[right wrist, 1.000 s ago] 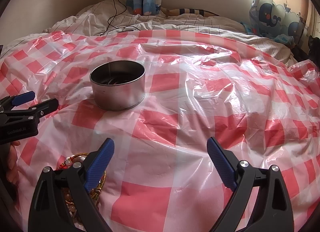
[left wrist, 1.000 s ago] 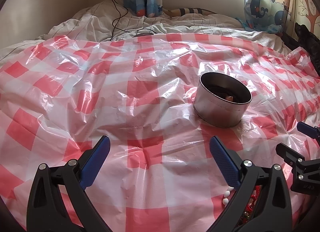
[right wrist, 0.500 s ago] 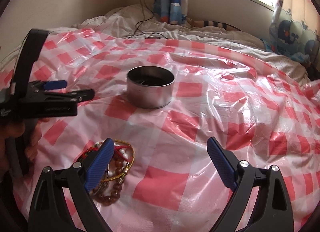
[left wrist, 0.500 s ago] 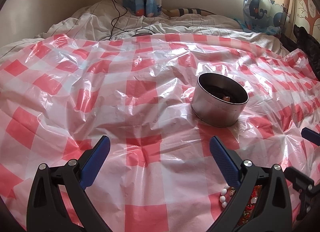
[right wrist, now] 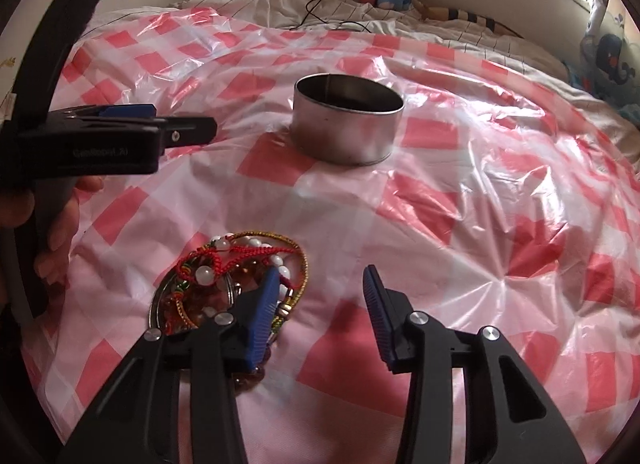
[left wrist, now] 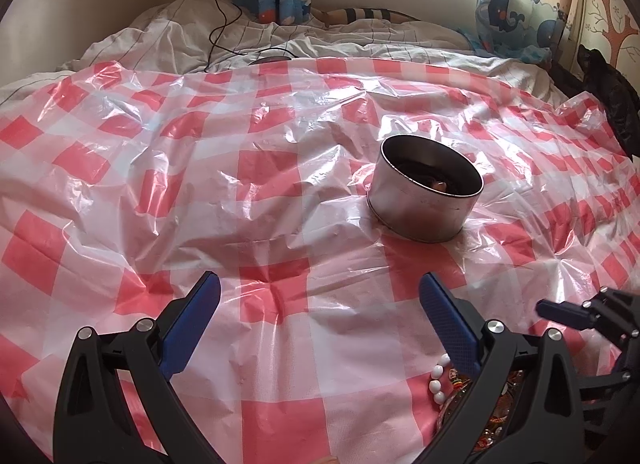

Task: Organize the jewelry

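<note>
A pile of jewelry, with white beads, red cord and gold chain, lies on the red-checked plastic sheet. My right gripper is open, its jaws partly narrowed, with its left finger over the pile's right edge. A round metal tin stands beyond, with dark items inside. My left gripper is open and empty over bare sheet; it shows from the side in the right wrist view. The jewelry peeks out beside its right finger.
The sheet covers a bed with rumpled white bedding at the back. A black cable runs down from the wall. Curtains hang at the far right by the window.
My right gripper has swung left and down over the jewelry pile, and its jaws have narrowed. My left gripper has barely moved.
</note>
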